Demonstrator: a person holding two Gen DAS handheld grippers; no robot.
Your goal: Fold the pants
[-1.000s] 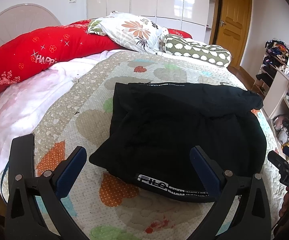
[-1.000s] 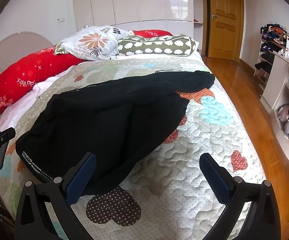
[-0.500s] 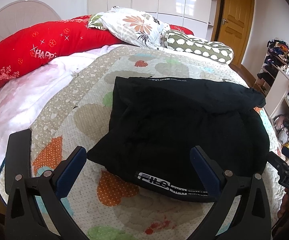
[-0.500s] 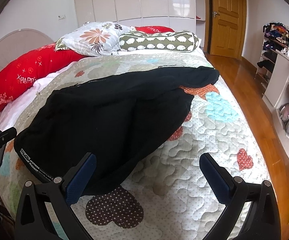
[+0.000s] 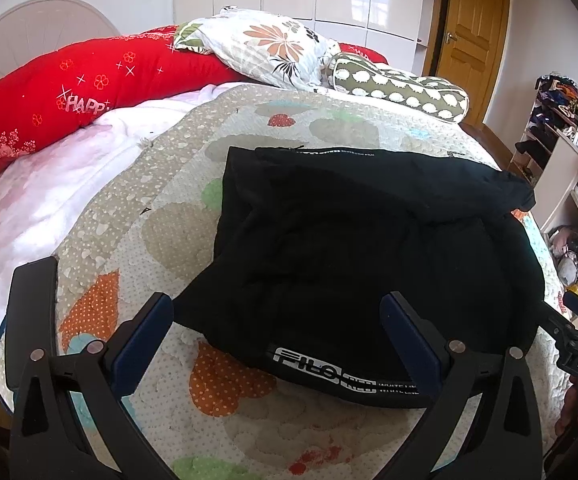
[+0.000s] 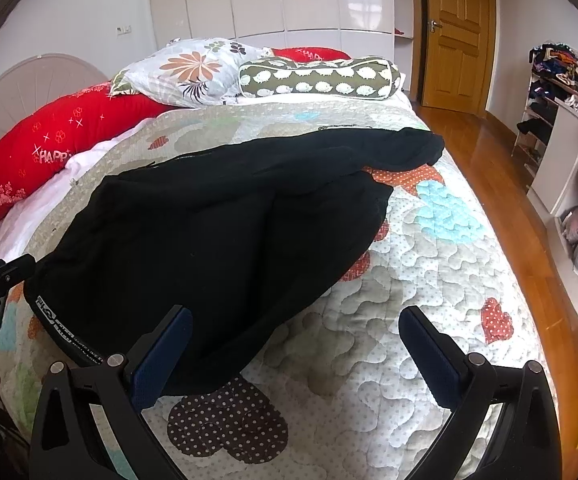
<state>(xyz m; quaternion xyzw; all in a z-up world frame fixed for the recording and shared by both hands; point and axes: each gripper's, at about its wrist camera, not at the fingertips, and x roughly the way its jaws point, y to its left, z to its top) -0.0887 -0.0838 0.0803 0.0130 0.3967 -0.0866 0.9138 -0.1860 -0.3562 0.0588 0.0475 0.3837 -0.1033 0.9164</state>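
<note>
Both claws, the left gripper [image 5: 277,332] and the right gripper [image 6: 295,346], are wide open and hold nothing, just above the near edge of the black pants [image 5: 369,248] on the quilt [image 5: 161,240]. In the last second they have only drifted a little while the pants stayed put, so no new fold has started. The pants are so dark that I cannot tell their layers apart.

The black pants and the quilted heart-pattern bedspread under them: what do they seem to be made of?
The black pants look like a soft matte knit, perhaps cotton or a sport blend: they slump in loose folds without shine, and the waistband looks like printed elastic. The quilted heart-pattern bedspread seems to be padded cotton-like cloth: wavy stitch lines puff its dull, dotted surface. The exact fibre of either cannot be told.
</note>
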